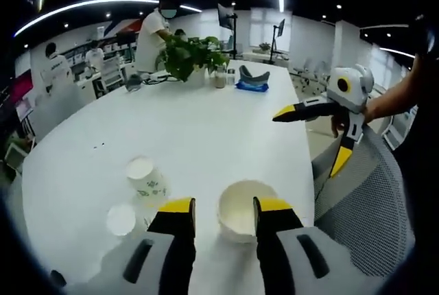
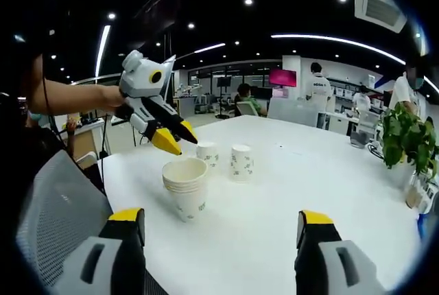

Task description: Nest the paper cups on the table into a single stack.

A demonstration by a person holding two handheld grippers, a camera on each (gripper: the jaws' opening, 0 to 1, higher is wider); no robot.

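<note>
The stack of nested paper cups (image 2: 186,195) stands near the desk (image 1: 206,123) edge. The left hand-held gripper (image 1: 221,214) and right hand-held gripper (image 2: 221,230) are spread and empty. A knock could tip it over — two single paper cups (image 2: 241,162), seemingly upside down, remain behind.

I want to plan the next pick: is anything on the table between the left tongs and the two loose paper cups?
Nothing visible blocks them. The left tongs hang open just above the stack of cups; the two loose cups stand upside down beyond it on bare white table. The plant sits far off.
</note>
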